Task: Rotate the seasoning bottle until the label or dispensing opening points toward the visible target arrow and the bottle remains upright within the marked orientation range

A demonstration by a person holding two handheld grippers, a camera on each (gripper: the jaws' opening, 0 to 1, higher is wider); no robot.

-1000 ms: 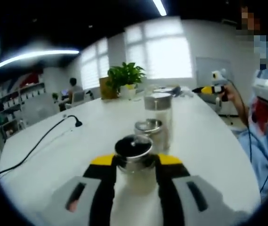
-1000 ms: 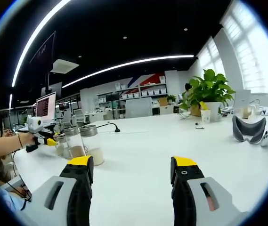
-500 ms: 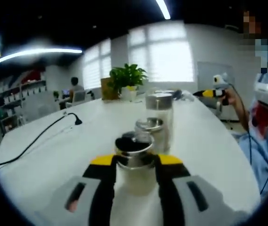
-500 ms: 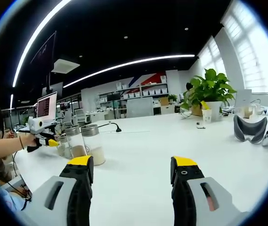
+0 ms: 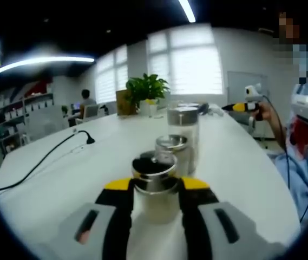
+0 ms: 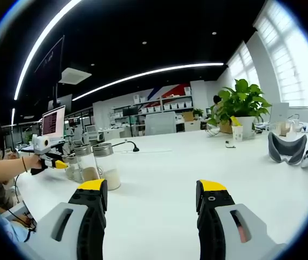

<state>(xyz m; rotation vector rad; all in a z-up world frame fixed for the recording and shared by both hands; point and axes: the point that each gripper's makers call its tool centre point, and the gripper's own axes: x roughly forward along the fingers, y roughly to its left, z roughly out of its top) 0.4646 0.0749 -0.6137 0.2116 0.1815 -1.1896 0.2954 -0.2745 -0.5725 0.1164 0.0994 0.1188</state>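
No label or writing can be read on the seasoning bottle point(image 5: 155, 187), which stands upright on the white tabletop point(image 5: 240, 168) with its long axis vertical and its metal cap tipped slightly toward the camera. The left gripper point(image 5: 155, 190) has its fingers closed on the bottle's sides, with 2 more jars point(image 5: 179, 138) lined up just behind it. The right gripper point(image 6: 152, 190) hovers over bare tabletop, its fingers spread apart and holding nothing.
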